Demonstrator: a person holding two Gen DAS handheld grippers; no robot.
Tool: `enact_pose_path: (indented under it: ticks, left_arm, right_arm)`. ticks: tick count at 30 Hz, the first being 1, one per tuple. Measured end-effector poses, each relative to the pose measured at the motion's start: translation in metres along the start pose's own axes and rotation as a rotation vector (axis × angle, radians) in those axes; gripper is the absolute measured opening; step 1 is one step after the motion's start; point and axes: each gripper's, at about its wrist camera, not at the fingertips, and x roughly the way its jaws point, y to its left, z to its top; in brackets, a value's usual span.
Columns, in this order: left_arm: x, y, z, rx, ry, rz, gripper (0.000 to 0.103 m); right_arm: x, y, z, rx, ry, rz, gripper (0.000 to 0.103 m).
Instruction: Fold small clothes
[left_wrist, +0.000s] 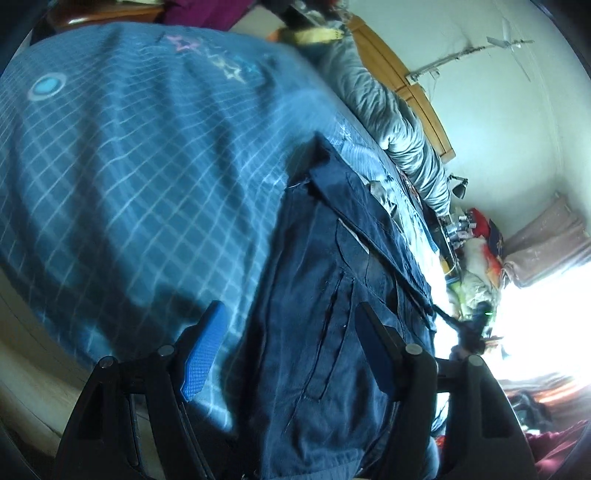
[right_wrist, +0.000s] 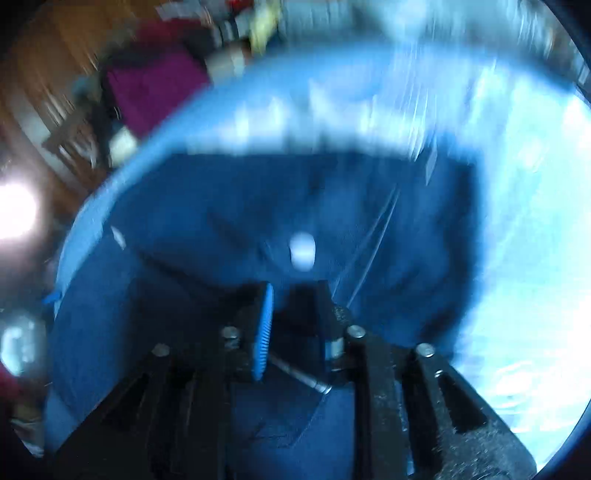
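While the right wrist view is badly motion-blurred, the left wrist view is sharp enough to read. Left gripper (left_wrist: 291, 332): jaws spread wide, blue pads (left_wrist: 203, 354) either side of a dark navy garment (left_wrist: 325, 295), nothing pinched. The garment lies on a blue checked bedspread (left_wrist: 129, 177), along the bed edge nearest the window side, stitched pocket seams facing up. A grey quilt (left_wrist: 391, 110) is bunched along the far edge against the wooden headboard (left_wrist: 406, 74). Right gripper (right_wrist: 291, 295): jaws narrow, with navy cloth (right_wrist: 295, 192) at the tips; cannot tell through the blur whether cloth is actually clamped. A small pale spot (right_wrist: 303, 251) shows on the cloth just ahead of the tips.
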Motion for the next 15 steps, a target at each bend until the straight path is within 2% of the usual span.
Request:
enact_pose_path:
  ticks: [3,4,5,8,12,15]
  left_arm:
    - [-0.011,0.004,-0.009,-0.014,0.033,-0.026,0.072]
    - [-0.014,0.005,-0.013,-0.007,0.050,-0.036,0.073]
    - [-0.016,0.006,-0.017,-0.001,0.070,-0.044,0.074]
    - [-0.016,0.013,-0.034,0.017,0.147,-0.055,0.074]
    - [-0.013,0.027,-0.050,0.002,0.204,-0.093,0.074]
    - [-0.010,0.035,-0.057,-0.011,0.237,-0.121,0.074]
  right_arm:
    - [-0.030,0.002,-0.006,0.049,-0.024,0.010,0.026]
    - [-0.049,0.006,-0.013,0.055,-0.055,0.054,0.030]
    - [-0.065,0.008,-0.025,0.072,-0.071,0.104,0.040]
    - [-0.106,0.023,-0.081,0.113,-0.042,0.174,0.056]
    - [-0.149,0.021,-0.171,0.226,0.030,0.174,0.060]
    - [-0.159,0.020,-0.225,0.310,0.089,0.150,0.060]
